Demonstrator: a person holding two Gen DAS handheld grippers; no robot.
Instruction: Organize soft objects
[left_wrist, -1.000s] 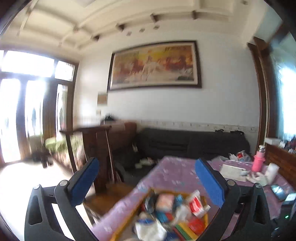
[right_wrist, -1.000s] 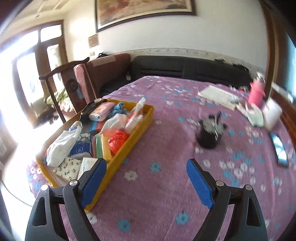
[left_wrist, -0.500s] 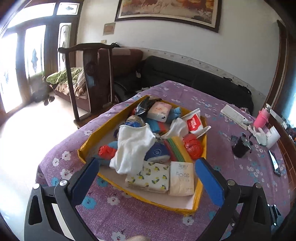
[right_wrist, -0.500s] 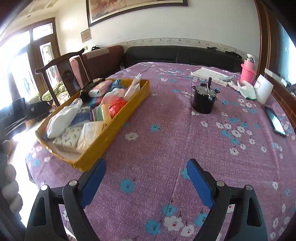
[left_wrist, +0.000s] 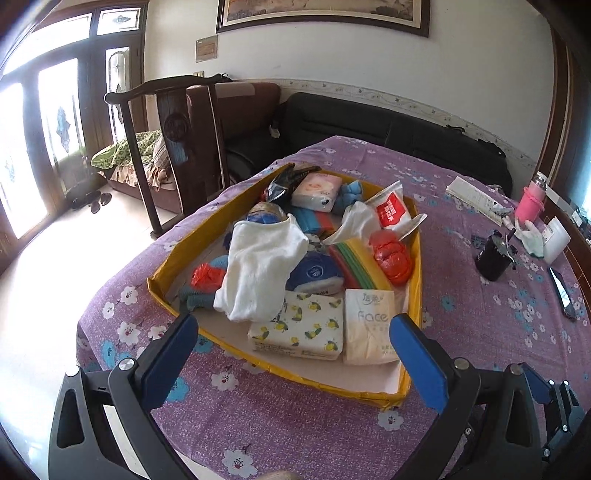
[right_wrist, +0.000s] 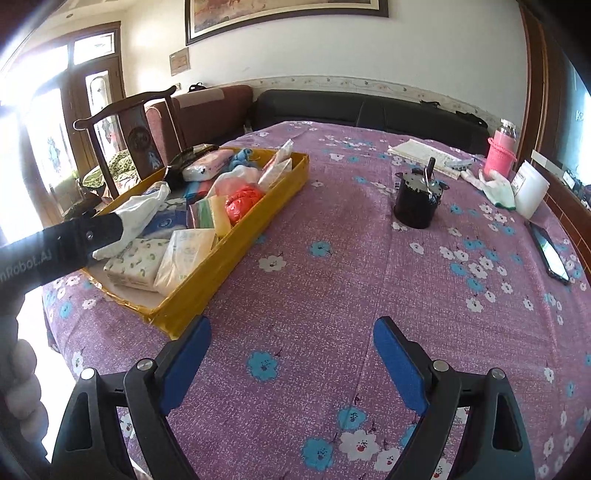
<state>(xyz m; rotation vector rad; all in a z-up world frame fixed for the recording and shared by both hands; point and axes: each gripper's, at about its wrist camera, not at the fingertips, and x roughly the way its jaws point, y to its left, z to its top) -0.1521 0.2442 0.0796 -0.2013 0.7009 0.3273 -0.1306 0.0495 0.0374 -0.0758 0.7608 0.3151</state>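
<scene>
A yellow tray (left_wrist: 416, 273) on the purple flowered tablecloth holds several soft things: a white cloth (left_wrist: 258, 266), a lemon-print tissue pack (left_wrist: 295, 332), a "Face" tissue pack (left_wrist: 369, 325), a red bag (left_wrist: 391, 258) and a blue pack (left_wrist: 314, 275). My left gripper (left_wrist: 291, 354) is open and empty, hovering just before the tray's near edge. My right gripper (right_wrist: 291, 354) is open and empty over bare tablecloth, right of the tray (right_wrist: 236, 254). The left gripper's body (right_wrist: 59, 251) shows at the left of the right wrist view.
A black cup (right_wrist: 415, 203) with a tool in it stands mid-table. A pink bottle (right_wrist: 500, 155), a white container (right_wrist: 530, 190), a white glove (right_wrist: 496, 188), papers (right_wrist: 424, 151) and a phone (right_wrist: 550, 254) lie at the right. A wooden chair (left_wrist: 166, 147) stands left of the table.
The left gripper has tipped down from facing the wall and closed in on the tray. The right gripper has drawn back and levelled over the tablecloth. Both stay open.
</scene>
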